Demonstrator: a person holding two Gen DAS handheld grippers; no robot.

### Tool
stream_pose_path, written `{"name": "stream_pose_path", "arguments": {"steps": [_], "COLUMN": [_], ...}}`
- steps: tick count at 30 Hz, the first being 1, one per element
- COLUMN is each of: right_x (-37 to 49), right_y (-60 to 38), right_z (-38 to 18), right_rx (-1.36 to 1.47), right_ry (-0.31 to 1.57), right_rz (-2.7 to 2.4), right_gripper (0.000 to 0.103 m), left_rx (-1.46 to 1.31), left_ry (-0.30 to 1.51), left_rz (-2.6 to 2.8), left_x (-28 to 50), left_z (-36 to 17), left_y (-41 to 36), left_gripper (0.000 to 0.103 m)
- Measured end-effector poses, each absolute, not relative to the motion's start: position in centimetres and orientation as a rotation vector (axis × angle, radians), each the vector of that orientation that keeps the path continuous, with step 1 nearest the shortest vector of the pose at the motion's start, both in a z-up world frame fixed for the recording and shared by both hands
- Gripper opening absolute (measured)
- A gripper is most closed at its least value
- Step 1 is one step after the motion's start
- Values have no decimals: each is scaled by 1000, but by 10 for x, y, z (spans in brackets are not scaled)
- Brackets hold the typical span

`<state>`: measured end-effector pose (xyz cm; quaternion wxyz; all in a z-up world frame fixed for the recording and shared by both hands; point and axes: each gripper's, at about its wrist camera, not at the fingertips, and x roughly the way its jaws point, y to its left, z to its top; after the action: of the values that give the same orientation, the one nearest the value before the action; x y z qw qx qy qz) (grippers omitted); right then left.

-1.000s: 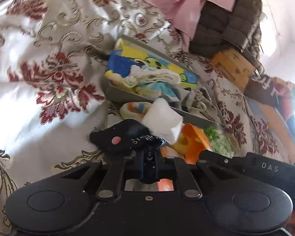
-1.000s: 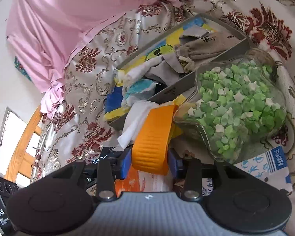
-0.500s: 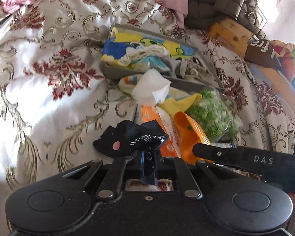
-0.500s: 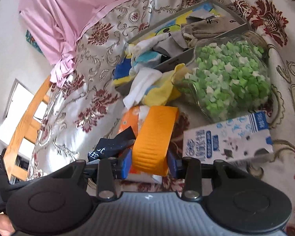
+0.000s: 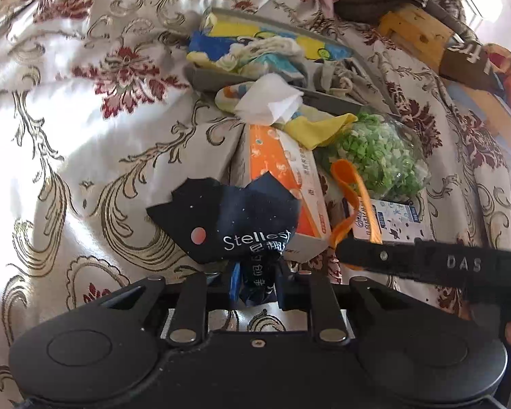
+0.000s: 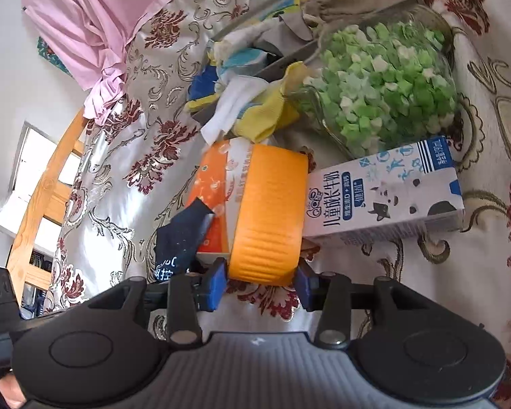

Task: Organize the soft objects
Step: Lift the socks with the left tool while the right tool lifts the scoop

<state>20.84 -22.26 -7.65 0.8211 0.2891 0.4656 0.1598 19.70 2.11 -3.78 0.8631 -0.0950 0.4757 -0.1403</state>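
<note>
My left gripper [image 5: 257, 283] has a dark navy cloth [image 5: 228, 218] printed "Stellest" bunched between its jaws, which are opening; the cloth fans out in front of them over the bedspread. The right wrist view shows this cloth [image 6: 180, 235] at the lower left. My right gripper [image 6: 260, 283] has a ribbed orange band [image 6: 269, 211] spanning the gap between its blue pads [image 6: 218, 283]; these jaws are opening too. The band [image 5: 354, 184] loops up at the right in the left wrist view. A grey organizer tray [image 5: 207, 78] with folded cloths lies further off.
In front of the tray lie a white cloth [image 5: 269, 102], a yellow cloth [image 5: 316, 126] and an orange box [image 5: 276, 170]. A glass jar of green paper stars [image 6: 385, 81] and a milk carton [image 6: 381, 197] lie to the right. Pink fabric [image 6: 95, 10] hangs beyond the patterned bedspread [image 5: 85, 136].
Both grippers have drawn back from the tray, so the orange box and milk carton came into view. The jaws of both stand wider than before, with the cloth and band still between them.
</note>
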Motion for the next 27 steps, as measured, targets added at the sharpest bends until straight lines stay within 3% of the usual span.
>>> {"name": "stream_pose_path", "arguments": {"steps": [8, 12, 20, 27], "right_x": [214, 215, 220, 234], "right_y": [-227, -229, -228, -234], "right_z": [-78, -73, -74, -94], "right_rx": [659, 664, 672, 859], "right_ry": [996, 981, 976, 1003], "right_rz": [323, 287, 286, 317], "right_gripper": [61, 68, 73, 77], "left_rx": [-252, -261, -321, -335], "left_ry": [1000, 1008, 1027, 1029], "left_rz": [-277, -276, -225, -251], "left_x": [206, 211, 224, 228], "left_z": [-39, -40, -50, -51], "left_y": [26, 25, 30, 28], "left_gripper": [59, 66, 66, 65]}}
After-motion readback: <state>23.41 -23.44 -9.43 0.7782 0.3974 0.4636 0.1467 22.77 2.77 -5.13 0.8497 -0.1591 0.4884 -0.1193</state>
